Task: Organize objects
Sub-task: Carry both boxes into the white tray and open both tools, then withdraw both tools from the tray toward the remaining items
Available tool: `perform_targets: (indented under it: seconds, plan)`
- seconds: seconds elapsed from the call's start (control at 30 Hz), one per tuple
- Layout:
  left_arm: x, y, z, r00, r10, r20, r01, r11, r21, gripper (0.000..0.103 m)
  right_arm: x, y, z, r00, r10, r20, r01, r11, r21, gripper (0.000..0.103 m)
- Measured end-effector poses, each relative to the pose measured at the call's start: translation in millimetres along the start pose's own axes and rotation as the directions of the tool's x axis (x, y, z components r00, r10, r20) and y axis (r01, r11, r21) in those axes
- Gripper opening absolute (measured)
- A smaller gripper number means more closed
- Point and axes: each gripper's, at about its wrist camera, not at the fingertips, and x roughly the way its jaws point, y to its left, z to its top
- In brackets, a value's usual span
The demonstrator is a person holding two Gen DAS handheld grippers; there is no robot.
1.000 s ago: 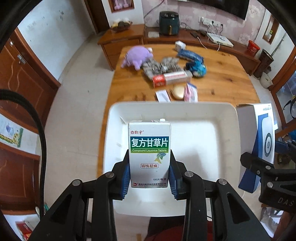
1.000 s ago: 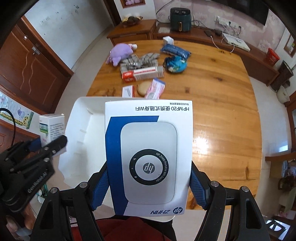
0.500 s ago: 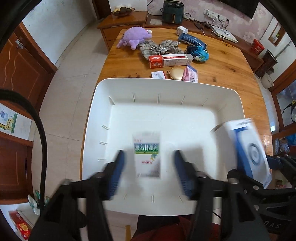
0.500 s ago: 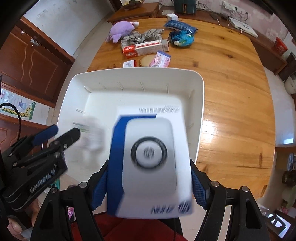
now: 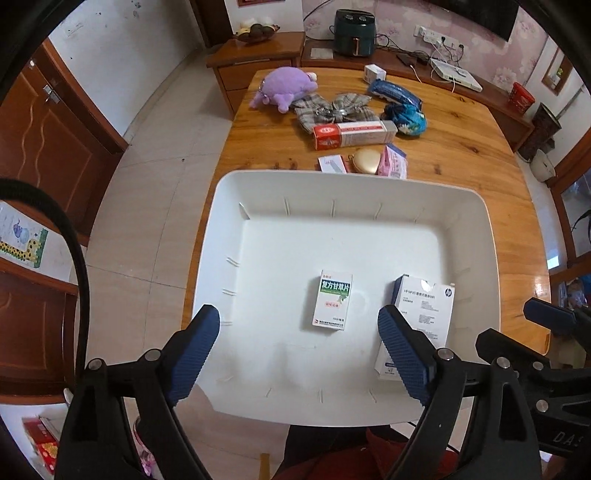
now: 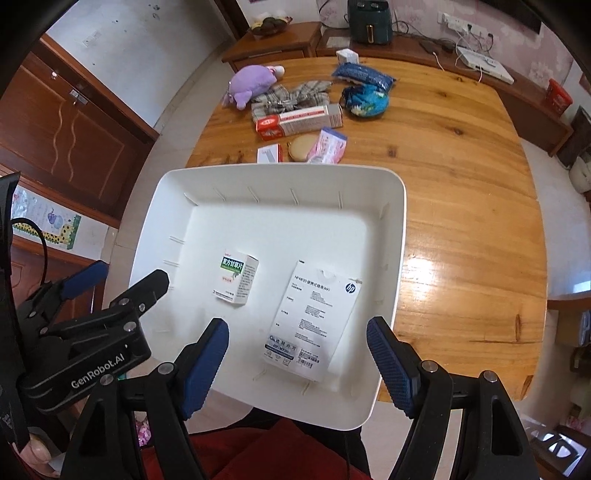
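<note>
Both boxes now down in tray (image 5: 221, 206), HP box (image 5: 424, 306) half hidden behind left tongs (image 5: 297, 350).

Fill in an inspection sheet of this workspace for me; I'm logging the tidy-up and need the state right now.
Surface: wooden table, white tray at its near edge.
Job's things: medicine box and HP box lie apart in the tray.
Clutter: beyond the tray, purple plush, plaid cloth, red-and-white carton, blue pouch, blue packet, gold compact, pink packet, small white boxes.
Grippers: left gripper jaws have just been opening, nothing between them; right gripper open above the HP box.
Cables: black cable at left; cords on the sideboard.
Surroundings: air fryer, wooden doors, tiled floor.
</note>
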Motion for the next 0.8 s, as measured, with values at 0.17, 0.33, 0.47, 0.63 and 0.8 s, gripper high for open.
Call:
perform_targets:
  seconds: [0.17, 0.33, 0.47, 0.63, 0.8]
  plan:
    - [-8, 4, 5, 1.000, 0.006, 0.010, -0.006, 0.999, -0.034, 0.090, -5, 2, 5, 1.000, 0.004, 0.016, -0.003, 1.000, -0.004, 0.078]
    - [-14, 7, 11, 0.997, 0.079, -0.025, -0.083, 0.965, -0.248, 0.090, -14, 3, 9, 0.999, 0.003, 0.044, -0.002, 1.000, -0.003, 0.078]
    - [-21, 6, 15, 0.997, 0.079, -0.012, -0.080, 0.965, -0.251, 0.090, -22, 5, 12, 0.997, -0.012, 0.074, 0.013, 1.000, -0.013, 0.078]
    - [-31, 8, 21, 0.997, 0.078, 0.014, -0.072, 0.962, -0.264, 0.090, -32, 9, 15, 0.994, -0.028, 0.107, 0.030, 0.999, -0.025, 0.078]
    - [-38, 9, 26, 0.996, 0.082, 0.038, -0.069, 0.960, -0.270, 0.090, -39, 11, 19, 0.991, -0.032, 0.133, 0.035, 0.999, -0.025, 0.078]
